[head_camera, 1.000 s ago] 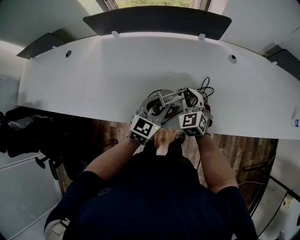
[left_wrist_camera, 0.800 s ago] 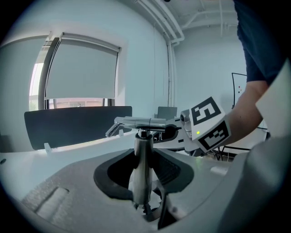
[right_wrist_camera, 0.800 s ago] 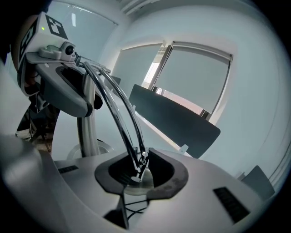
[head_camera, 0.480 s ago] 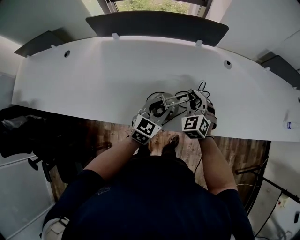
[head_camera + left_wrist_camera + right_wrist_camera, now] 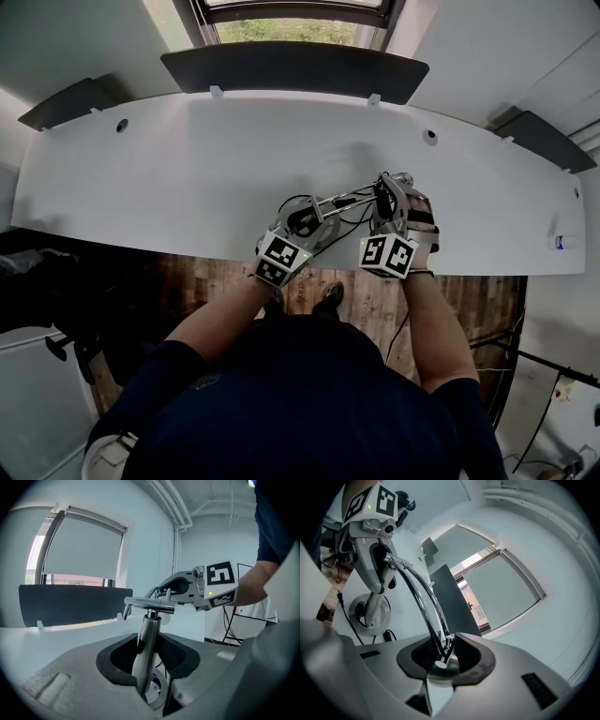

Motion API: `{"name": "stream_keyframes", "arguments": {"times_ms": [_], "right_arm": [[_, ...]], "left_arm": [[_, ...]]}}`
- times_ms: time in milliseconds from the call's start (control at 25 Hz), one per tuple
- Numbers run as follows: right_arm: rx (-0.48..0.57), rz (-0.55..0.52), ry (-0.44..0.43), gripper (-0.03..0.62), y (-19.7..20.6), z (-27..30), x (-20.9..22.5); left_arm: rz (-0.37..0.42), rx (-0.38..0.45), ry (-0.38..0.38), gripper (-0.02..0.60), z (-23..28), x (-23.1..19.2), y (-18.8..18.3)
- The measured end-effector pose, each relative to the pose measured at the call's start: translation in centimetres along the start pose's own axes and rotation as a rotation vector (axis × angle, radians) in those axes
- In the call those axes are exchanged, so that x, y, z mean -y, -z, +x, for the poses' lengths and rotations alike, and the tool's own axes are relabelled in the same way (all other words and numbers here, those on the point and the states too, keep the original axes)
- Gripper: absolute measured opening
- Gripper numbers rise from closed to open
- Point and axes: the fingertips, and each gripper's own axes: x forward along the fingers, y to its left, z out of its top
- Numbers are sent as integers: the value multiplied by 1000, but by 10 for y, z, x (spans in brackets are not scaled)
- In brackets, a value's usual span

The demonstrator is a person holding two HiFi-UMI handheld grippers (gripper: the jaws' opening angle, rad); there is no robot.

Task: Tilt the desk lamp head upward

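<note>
A chrome desk lamp stands near the front edge of the white desk (image 5: 187,169) on a round base (image 5: 298,216). My left gripper (image 5: 307,223) is shut on the lamp's upright post (image 5: 146,639), just under its cross bar (image 5: 150,603). Two thin curved arms (image 5: 419,597) run from the post to the lamp head (image 5: 438,686). My right gripper (image 5: 392,195) is shut on the lamp head, with the arms' end joint (image 5: 444,656) between its jaws. Those jaws have just been opening a little, and the head is still between them. The head's face is hidden.
A dark screen panel (image 5: 295,67) stands along the desk's far edge below a window. The lamp's black cable (image 5: 356,217) loops beside the base. A small bottle (image 5: 562,242) lies at the far right. Wooden floor shows below the desk's front edge.
My right gripper has risen and rolled with the lamp head in it, and the lamp's arms now stand higher. The left gripper has stayed on the post.
</note>
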Motion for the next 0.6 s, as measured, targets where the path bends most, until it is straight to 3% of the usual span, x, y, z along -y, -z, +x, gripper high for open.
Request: {"name": "stream_keyframes", "arguments": {"times_ms": [280,600], "right_arm": [[-10,-323,67,98,-26,-17,29],[-33,-440,123,107,-49,-33,46]], "left_arm": [[1,21,12,132,1,2,0],[-10,16,40,132,2,4,-1]]}}
